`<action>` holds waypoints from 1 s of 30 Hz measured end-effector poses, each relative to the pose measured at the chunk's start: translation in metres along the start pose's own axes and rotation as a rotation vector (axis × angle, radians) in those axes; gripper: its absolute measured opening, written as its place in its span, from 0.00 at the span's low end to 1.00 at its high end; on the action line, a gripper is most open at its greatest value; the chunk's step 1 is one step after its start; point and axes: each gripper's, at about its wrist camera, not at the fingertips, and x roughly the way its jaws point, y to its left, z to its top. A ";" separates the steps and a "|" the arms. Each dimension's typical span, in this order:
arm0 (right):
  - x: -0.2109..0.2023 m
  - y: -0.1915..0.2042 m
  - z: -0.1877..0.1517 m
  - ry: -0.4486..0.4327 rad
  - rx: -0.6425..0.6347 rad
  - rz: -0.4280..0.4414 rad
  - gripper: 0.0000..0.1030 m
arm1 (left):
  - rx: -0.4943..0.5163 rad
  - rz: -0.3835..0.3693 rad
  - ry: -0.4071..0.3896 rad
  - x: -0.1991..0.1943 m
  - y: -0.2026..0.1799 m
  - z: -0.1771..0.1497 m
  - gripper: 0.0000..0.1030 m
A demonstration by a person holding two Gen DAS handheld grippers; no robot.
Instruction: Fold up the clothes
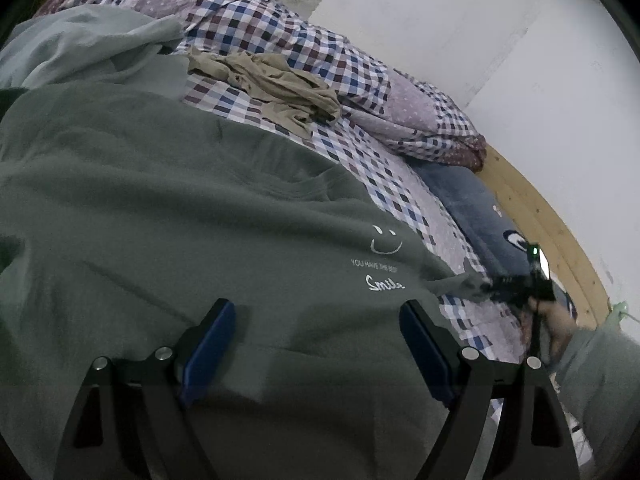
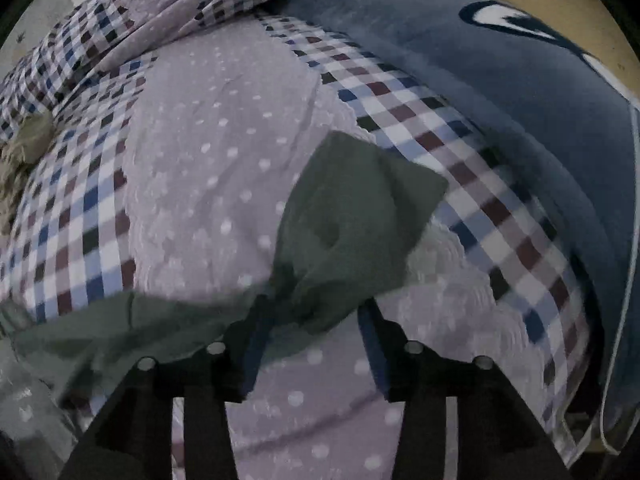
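Note:
A dark green sweatshirt (image 1: 180,220) with a white smiley and "Smile" print lies spread on the checked bedding (image 1: 404,196). My left gripper (image 1: 318,312) hovers open just over its lower front, nothing between the blue pads (image 1: 212,344). One sleeve (image 1: 460,282) stretches right to my right gripper (image 1: 516,284), held by a person's hand (image 1: 560,320). In the right wrist view the sleeve end (image 2: 352,208) lies crumpled over the dotted duvet (image 2: 200,180), with its near part between the parted fingers of my right gripper (image 2: 316,316) and draped on the left finger (image 2: 256,328).
A crumpled beige garment (image 1: 272,84) and a pale green one (image 1: 80,48) lie farther up the bed. A blue blanket (image 2: 500,80) runs along the wooden bed frame (image 1: 540,208) by the white wall (image 1: 480,40). A bunched checked quilt (image 1: 280,32) lies behind.

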 end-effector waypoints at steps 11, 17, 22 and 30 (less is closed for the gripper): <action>-0.090 0.157 -0.009 -0.200 -0.297 0.334 0.51 | -0.155 -0.071 0.009 -0.012 0.010 0.012 0.84; -0.103 0.297 -0.036 -0.216 -0.699 0.392 0.53 | -0.226 -0.103 -0.032 -0.026 0.022 0.026 0.84; -0.075 0.367 -0.056 -0.182 -0.904 0.324 0.53 | -0.309 -0.126 -0.055 -0.033 0.042 0.037 0.84; -0.040 0.395 -0.067 -0.142 -1.009 0.239 0.33 | -0.381 -0.131 -0.068 -0.035 0.061 0.045 0.84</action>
